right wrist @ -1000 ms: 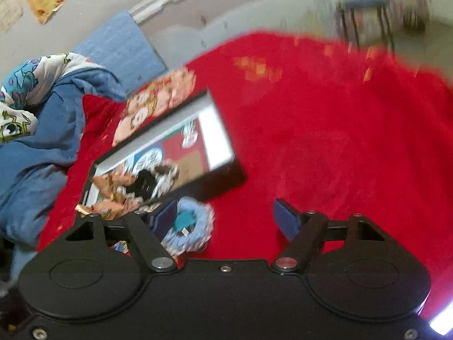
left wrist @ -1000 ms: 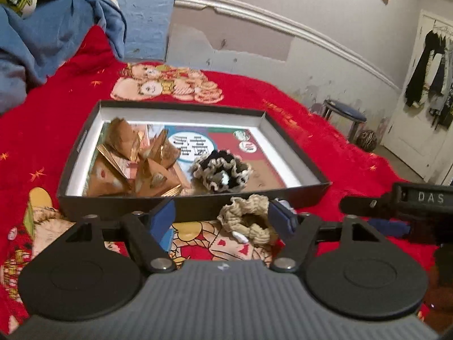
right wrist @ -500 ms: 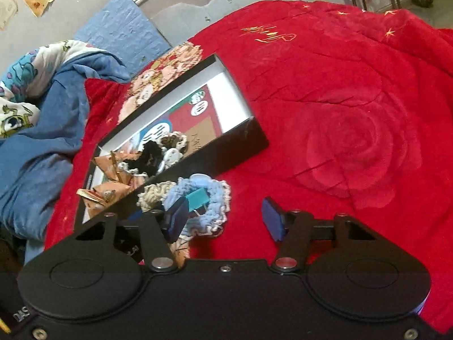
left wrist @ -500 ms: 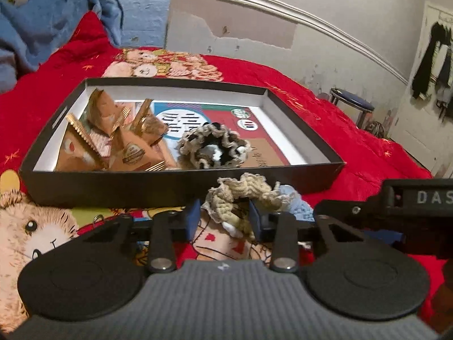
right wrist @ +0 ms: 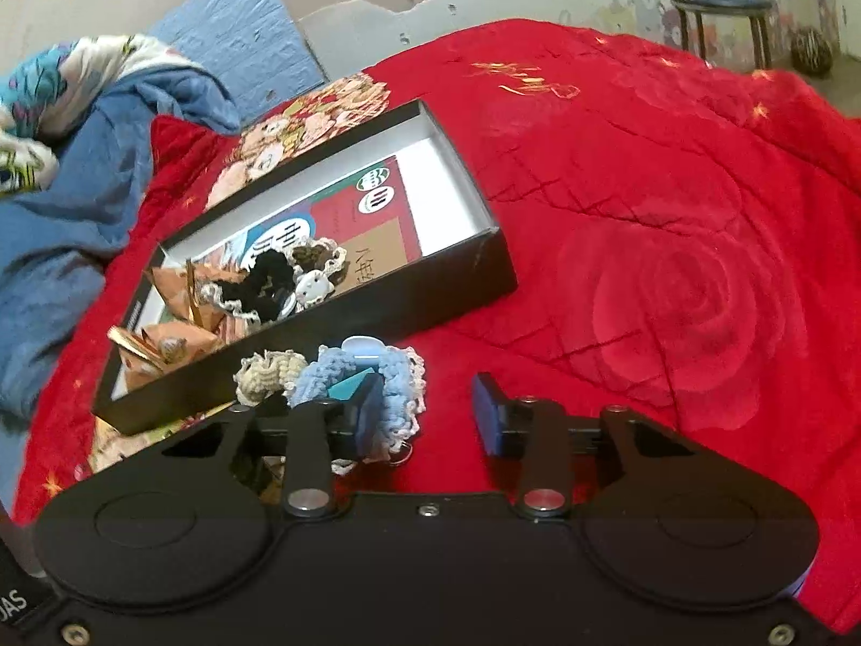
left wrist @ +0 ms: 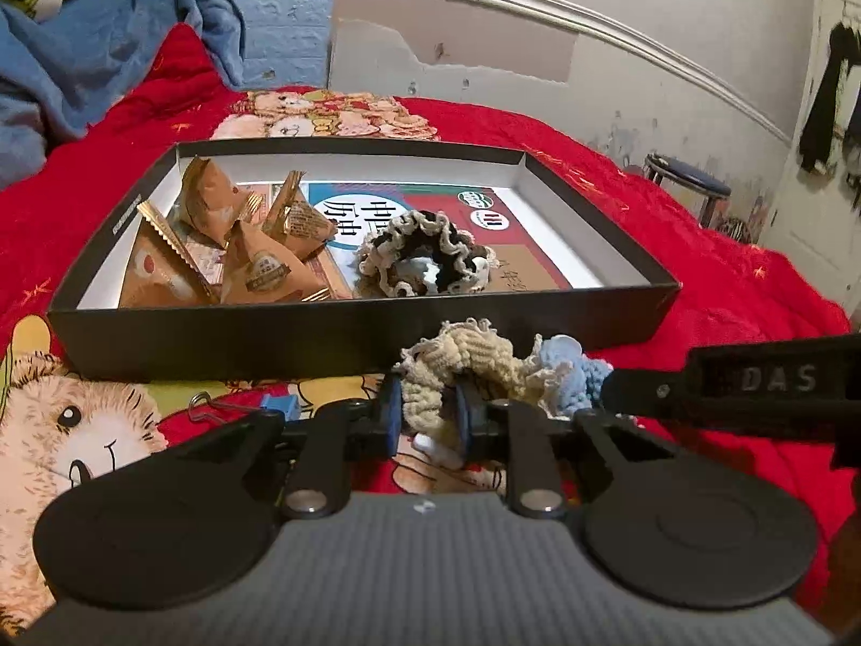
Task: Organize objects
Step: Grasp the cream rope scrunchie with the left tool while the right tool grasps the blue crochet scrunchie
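Observation:
A black shallow box (left wrist: 344, 339) (right wrist: 463, 280) lies on the red bedspread, holding brown triangular packets (left wrist: 258, 264) and a black-and-cream scrunchie (left wrist: 425, 255) (right wrist: 269, 280). In front of its near wall lie a beige scrunchie (left wrist: 457, 360) (right wrist: 266, 371) and a light blue scrunchie (left wrist: 570, 371) (right wrist: 376, 382). My left gripper (left wrist: 428, 417) is shut on the beige scrunchie. My right gripper (right wrist: 425, 417) is open, its left finger against the blue scrunchie; a teal clip (right wrist: 347, 385) lies there too.
A blue binder clip (left wrist: 269, 406) lies on the bedspread left of my left gripper. Blue bedding (left wrist: 80, 54) is piled at the back left. A stool (right wrist: 721, 11) stands beyond the bed. The right gripper's body (left wrist: 753, 393) reaches in from the right.
My left gripper moved forward and closed on the beige scrunchie. My right gripper swung in toward the blue scrunchie and stays open.

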